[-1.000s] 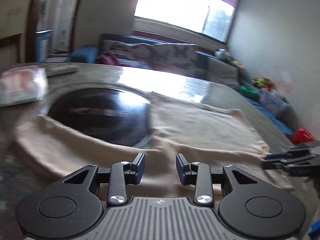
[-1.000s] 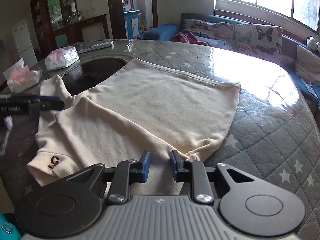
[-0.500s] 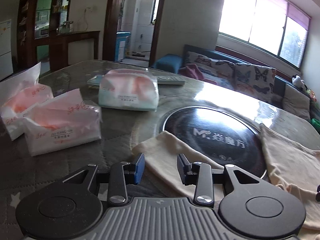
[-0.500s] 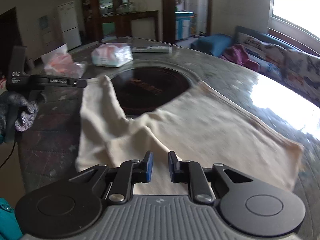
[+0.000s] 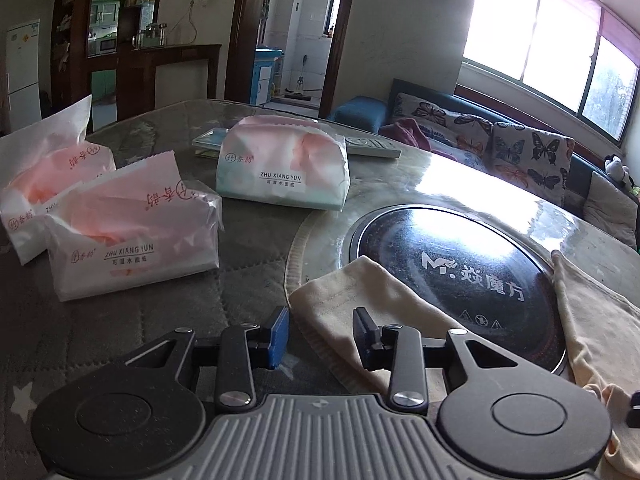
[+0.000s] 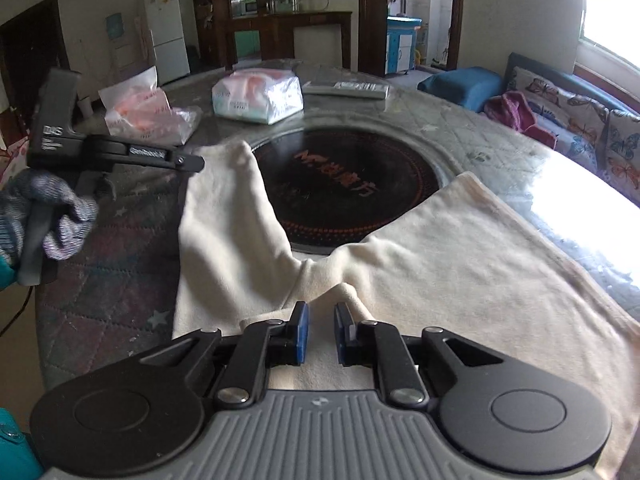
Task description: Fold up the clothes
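A cream long-sleeved top [image 6: 460,264] lies flat on the round table, one sleeve [image 6: 224,216] stretched out to the left past the black hob. My left gripper [image 5: 320,334] is open, its jaws either side of the sleeve's cuff end [image 5: 356,292], just above it. It also shows from the side in the right wrist view [image 6: 188,162], at the sleeve's tip. My right gripper [image 6: 321,334] is open with a narrow gap, low over a fold of the top near the armpit [image 6: 344,292].
A black round hob [image 5: 460,276] is set in the table's middle. Three tissue packs [image 5: 132,236] [image 5: 52,184] [image 5: 284,168] and a remote [image 5: 372,146] lie on the far left side. A sofa with butterfly cushions [image 5: 520,148] stands behind.
My left gripper swung left from the shirt body to the sleeve cuff and settled closer to it. My right gripper turned left too, toward the sleeve and hob.
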`<control>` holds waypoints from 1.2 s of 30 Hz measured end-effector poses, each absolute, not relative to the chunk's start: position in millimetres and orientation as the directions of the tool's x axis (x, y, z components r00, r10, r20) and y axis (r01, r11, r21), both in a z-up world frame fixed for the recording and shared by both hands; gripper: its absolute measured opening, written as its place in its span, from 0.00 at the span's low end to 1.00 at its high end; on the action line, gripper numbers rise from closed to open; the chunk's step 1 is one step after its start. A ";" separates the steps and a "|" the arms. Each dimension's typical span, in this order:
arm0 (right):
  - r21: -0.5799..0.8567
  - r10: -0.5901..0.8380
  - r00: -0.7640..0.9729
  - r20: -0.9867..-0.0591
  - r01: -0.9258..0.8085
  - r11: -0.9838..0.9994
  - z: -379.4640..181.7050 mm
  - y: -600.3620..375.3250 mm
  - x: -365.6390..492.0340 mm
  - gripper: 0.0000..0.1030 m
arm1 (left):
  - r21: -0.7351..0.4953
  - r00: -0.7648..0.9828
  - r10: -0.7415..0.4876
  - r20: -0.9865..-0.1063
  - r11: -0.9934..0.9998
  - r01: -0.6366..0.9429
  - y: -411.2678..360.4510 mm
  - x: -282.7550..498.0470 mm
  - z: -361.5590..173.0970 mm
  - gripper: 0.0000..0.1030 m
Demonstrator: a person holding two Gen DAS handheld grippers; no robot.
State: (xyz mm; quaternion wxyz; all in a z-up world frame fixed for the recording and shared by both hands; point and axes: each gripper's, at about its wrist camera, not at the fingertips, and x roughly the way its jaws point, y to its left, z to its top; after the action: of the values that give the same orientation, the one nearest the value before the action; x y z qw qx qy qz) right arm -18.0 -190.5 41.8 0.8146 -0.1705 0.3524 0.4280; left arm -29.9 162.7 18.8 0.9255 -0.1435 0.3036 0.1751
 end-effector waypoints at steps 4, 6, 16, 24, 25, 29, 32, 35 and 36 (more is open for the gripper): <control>0.017 0.582 0.418 -0.698 -0.802 0.597 55.6 -206.5 -24.9 0.13 | -0.147 0.753 0.251 -0.608 0.896 -0.418 164.3 -26.2 17.2 0.06; 0.016 0.583 0.440 -0.683 -0.789 0.614 62.4 -217.8 -28.9 0.13 | -0.184 0.762 0.237 -0.602 0.888 -0.421 166.3 -28.3 20.6 0.05; 0.037 0.544 0.576 -0.610 -0.665 0.746 86.2 -292.9 -45.3 0.13 | -0.353 0.914 -0.079 -0.398 0.933 -0.072 83.1 -50.2 106.8 0.04; 0.084 0.480 0.650 -0.590 -0.541 0.837 80.5 -358.5 -59.8 0.13 | -0.370 0.839 -0.407 -0.360 0.888 0.273 -32.2 -60.0 121.0 0.04; 0.089 0.472 0.657 -0.588 -0.527 0.845 79.6 -365.9 -61.6 0.13 | -0.367 0.820 -0.437 -0.369 0.879 0.304 -44.9 -60.8 117.2 0.04; 0.115 0.457 0.667 -0.588 -0.491 0.864 74.3 -385.2 -66.8 0.13 | -0.357 0.734 -0.529 -0.426 0.844 0.401 -89.9 -60.9 96.3 0.04; 0.139 0.464 0.658 -0.593 -0.484 0.864 69.0 -389.1 -68.5 0.14 | -0.349 0.668 -0.557 -0.493 0.831 0.434 -108.5 -59.1 73.9 0.07; 0.163 0.471 0.650 -0.597 -0.476 0.864 63.6 -393.0 -70.1 0.14 | -0.331 0.626 -0.565 -0.538 0.824 0.460 -114.6 -59.8 59.1 0.10; 0.171 0.473 0.647 -0.598 -0.474 0.864 61.8 -394.3 -70.7 0.14 | -0.319 0.625 -0.559 -0.544 0.828 0.462 -112.4 -61.0 57.7 0.11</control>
State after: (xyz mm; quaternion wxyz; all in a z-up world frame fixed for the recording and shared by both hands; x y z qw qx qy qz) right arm -70.7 -394.3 61.8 0.9074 -0.0006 0.3296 0.2609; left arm -61.0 -112.4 57.7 0.8984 -0.0744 0.3265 -0.2840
